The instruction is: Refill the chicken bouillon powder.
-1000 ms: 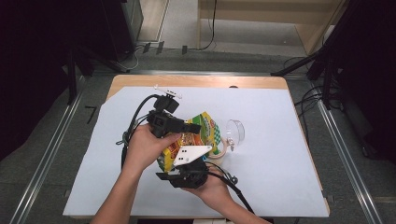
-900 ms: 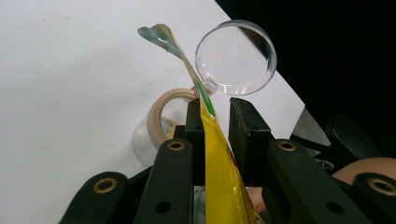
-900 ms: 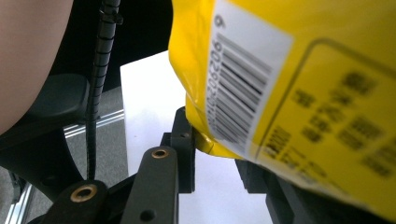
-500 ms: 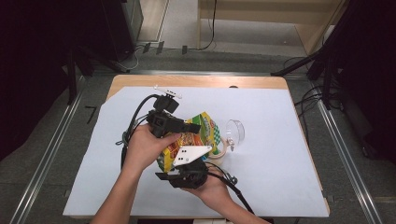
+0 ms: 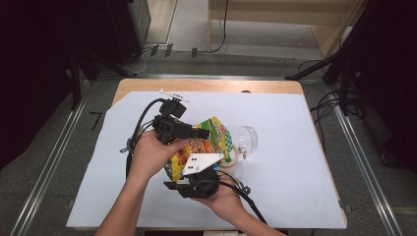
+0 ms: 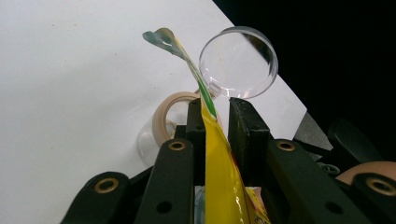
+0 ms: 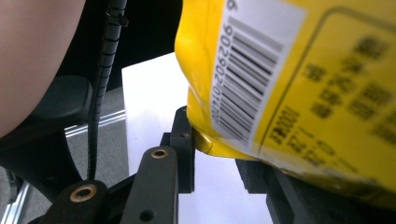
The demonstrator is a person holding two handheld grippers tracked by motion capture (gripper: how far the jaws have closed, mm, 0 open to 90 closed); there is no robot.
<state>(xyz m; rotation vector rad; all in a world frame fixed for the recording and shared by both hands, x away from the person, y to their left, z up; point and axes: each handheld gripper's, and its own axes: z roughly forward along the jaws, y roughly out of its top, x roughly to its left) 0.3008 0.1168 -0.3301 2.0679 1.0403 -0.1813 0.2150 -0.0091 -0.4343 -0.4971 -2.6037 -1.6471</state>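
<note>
I hold a yellow snack bag [image 5: 201,142] up over the middle of the bench [image 5: 295,162], one gripper at each end. My left gripper [image 5: 194,132] has its jaws closed on the bag's upper seam: in the left gripper view the thin yellow edge [image 6: 219,154] runs up between the two pads, pressed against one of them, with a small gap on the other side. My right gripper [image 5: 196,184] takes the lower end; in the right gripper view the corner of the bag beside the barcode [image 7: 205,140] sits between its jaws, which look closed on it, though the far jaw is partly hidden behind the bag.

As I judge it, the work in hand is opening this bag and emptying it into the jar below. The bag is lifted and gripped at both ends, so the hold is done. The seam still looks sealed, so the pulling apart and the pouring are still to come.

Just beyond the bag a clear jar [image 5: 231,160] with a tan rim stands on the bench, its clear hinged lid [image 5: 248,137] flipped open and standing up. That raised lid is close to the bag's top corner and could be knocked when I tear. The cable [image 5: 135,142] of the left gripper loops by my left hand [image 5: 152,155], clear of the jar.
</note>
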